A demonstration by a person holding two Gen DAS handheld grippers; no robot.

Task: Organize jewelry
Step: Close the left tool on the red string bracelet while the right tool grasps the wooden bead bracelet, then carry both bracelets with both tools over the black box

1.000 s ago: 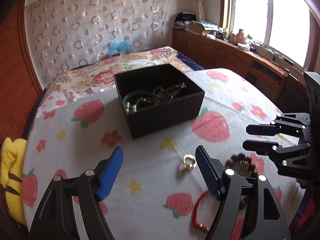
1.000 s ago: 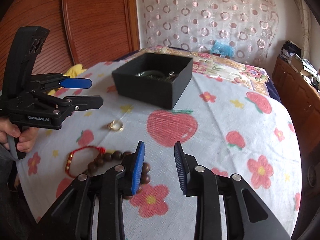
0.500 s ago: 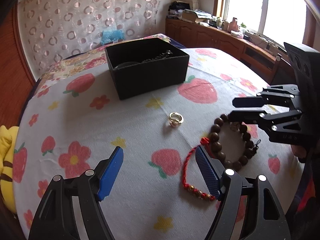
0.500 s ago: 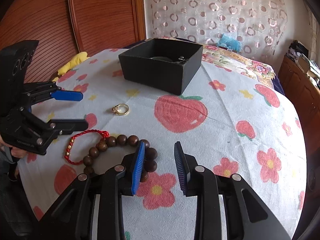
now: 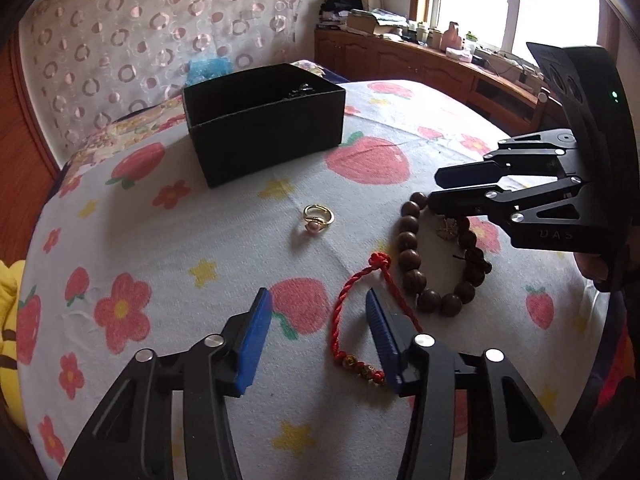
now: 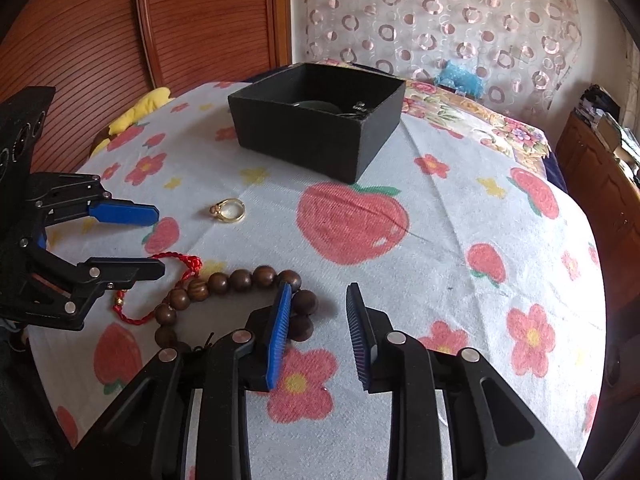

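Note:
A black open box with jewelry inside stands at the far side of the flowered tablecloth; it also shows in the right wrist view. A gold ring lies in front of it. A red cord bracelet and a brown wooden bead bracelet lie near the front edge. My left gripper is open, its right finger beside the red cord. My right gripper is open, its left finger at the beads.
The tablecloth drapes over a rounded table. A yellow plush toy sits off the far left edge. A wooden cabinet with clutter runs under the window. A curtain hangs behind.
Both grippers have dropped lower and drawn back toward the bracelets. The left gripper's jaws have narrowed a little. The right gripper's left finger now sits at the beads.

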